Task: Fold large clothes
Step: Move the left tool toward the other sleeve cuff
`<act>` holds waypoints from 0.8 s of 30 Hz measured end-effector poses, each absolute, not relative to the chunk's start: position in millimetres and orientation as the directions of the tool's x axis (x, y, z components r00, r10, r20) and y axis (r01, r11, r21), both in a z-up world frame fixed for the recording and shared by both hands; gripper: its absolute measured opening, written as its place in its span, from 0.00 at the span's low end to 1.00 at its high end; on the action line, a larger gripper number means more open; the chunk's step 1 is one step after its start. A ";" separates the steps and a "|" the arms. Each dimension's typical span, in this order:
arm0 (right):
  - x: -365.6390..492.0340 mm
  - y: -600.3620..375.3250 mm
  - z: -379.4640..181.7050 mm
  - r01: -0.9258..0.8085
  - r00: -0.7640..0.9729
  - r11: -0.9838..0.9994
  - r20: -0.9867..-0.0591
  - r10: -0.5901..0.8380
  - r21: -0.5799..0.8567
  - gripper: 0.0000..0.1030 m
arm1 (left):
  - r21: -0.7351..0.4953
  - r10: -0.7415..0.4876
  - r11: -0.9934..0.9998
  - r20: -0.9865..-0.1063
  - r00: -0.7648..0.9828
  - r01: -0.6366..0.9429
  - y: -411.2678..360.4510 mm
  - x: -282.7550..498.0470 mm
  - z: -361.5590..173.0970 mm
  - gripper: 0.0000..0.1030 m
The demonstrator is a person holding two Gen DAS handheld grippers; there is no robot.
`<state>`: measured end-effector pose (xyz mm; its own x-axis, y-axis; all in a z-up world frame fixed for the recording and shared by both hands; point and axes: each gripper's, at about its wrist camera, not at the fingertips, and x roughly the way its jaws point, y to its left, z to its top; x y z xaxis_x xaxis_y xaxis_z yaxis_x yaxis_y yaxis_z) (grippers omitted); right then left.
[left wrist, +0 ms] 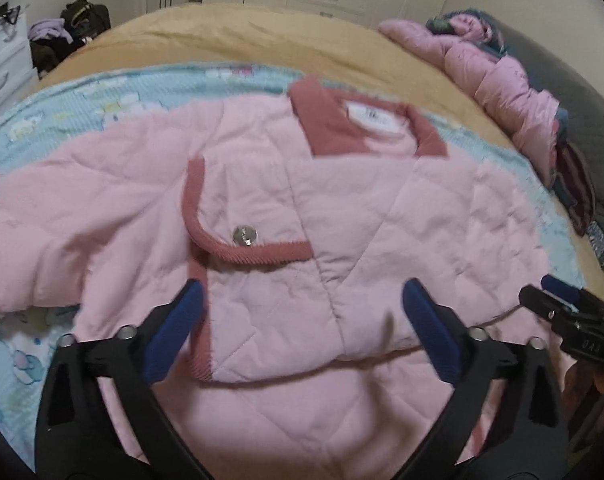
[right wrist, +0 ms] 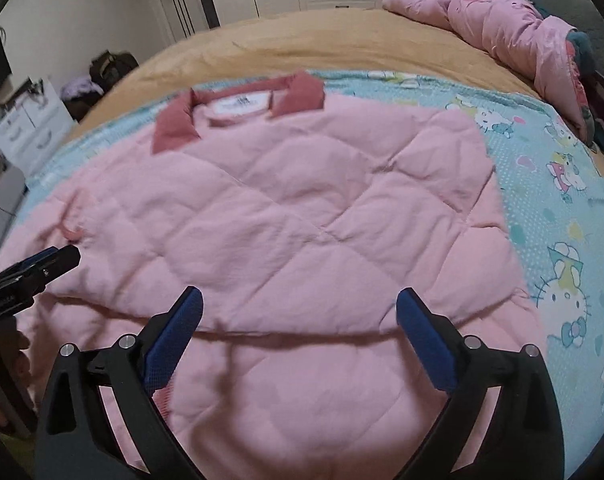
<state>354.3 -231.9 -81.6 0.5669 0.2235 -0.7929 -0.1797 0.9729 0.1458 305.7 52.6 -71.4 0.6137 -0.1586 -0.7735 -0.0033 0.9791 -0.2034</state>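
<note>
A pale pink quilted jacket (left wrist: 261, 184) with a darker pink collar (left wrist: 322, 124) lies flat on the bed, collar at the far end; it also shows in the right wrist view (right wrist: 302, 208). One side is folded over the middle. A pocket flap with a metal snap (left wrist: 244, 236) shows on its left part. My left gripper (left wrist: 302, 292) is open and empty just above the jacket's near hem. My right gripper (right wrist: 299, 300) is open and empty over the near hem on the right side. Each gripper shows at the edge of the other's view.
A light blue cartoon-print blanket (right wrist: 562, 216) lies under the jacket on a tan bedspread (right wrist: 302, 44). A crumpled pink puffy coat (right wrist: 510, 20) lies at the far right. A white drawer unit (left wrist: 1, 64) and dark bags (left wrist: 77, 28) stand at the left.
</note>
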 end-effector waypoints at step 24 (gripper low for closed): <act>312.6 -101.0 8.2 -0.356 0.652 0.914 -0.648 0.393 0.196 0.96 | -0.185 0.176 0.904 -0.660 0.730 -0.385 181.0 249.8 6.7 0.91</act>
<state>312.6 -101.0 8.2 0.6521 0.3928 -0.6485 -0.3559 0.9138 0.1956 249.8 181.0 6.7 0.7305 0.1759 -0.6599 -0.3852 0.9040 -0.1854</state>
